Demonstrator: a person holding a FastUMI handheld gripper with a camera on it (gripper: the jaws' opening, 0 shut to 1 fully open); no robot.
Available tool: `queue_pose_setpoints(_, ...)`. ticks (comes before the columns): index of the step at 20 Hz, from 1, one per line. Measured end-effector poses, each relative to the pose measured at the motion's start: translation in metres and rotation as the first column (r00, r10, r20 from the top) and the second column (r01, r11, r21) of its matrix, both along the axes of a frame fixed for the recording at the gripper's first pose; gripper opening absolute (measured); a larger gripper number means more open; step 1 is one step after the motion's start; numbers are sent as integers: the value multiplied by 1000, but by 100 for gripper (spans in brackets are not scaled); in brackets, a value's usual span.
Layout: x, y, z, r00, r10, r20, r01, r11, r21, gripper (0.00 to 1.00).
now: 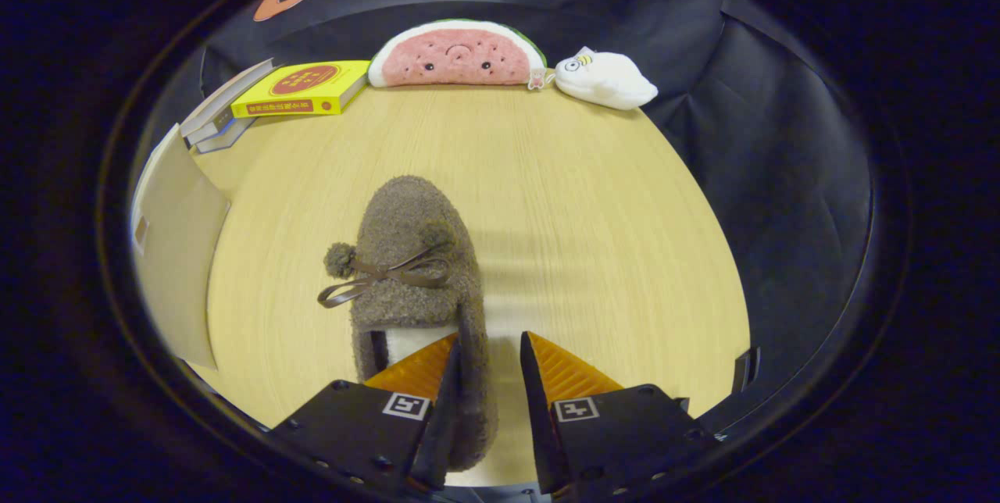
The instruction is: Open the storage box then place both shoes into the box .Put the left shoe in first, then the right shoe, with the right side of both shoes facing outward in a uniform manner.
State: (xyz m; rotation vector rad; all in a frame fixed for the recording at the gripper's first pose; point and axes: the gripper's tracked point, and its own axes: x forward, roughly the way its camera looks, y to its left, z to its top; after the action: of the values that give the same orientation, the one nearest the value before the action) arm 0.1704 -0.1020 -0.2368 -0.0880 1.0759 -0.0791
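Note:
A brown fuzzy shoe (414,230) with a ribbon bow and pom-poms lies on the wooden table (594,237), toe pointing away from me. My gripper (490,339) straddles the shoe's right side wall near the heel. One finger is inside the shoe opening and the other is outside, with a narrow gap still showing between it and the wall. The jaws stand open and are not pressing on the shoe. A beige panel of the storage box (176,253) stands to the left of the shoe; its inside is hidden.
At the far side of the table lie a yellow book (301,87) on a stack of books, a watermelon plush (457,54) and a white plush (605,80). Black cloth walls close the booth behind and to the right.

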Motion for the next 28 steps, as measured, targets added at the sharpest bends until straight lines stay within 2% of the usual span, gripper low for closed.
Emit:
queue_pose_setpoints(2,3,11,-3,1000,16,-2,-16,997,71,43)
queue_pose_setpoints(5,5,11,-2,1000,-24,-5,25,990,137,8)
queue_pose_setpoints(6,5,9,4,999,-41,-15,43,985,166,7)
queue_pose_setpoints(7,3,12,-1,998,-53,-16,56,979,195,0)
queue_pose_setpoints(9,-2,12,3,997,-73,-24,76,967,241,0)
queue_pose_setpoints(12,-4,5,19,994,-110,5,106,969,223,0)
queue_pose_setpoints(15,-10,13,45,992,-125,32,112,958,263,0)
queue_pose_setpoints(24,-37,80,140,990,-95,107,52,934,353,0)
queue_pose_setpoints(28,-44,118,179,984,-74,164,14,941,338,0)
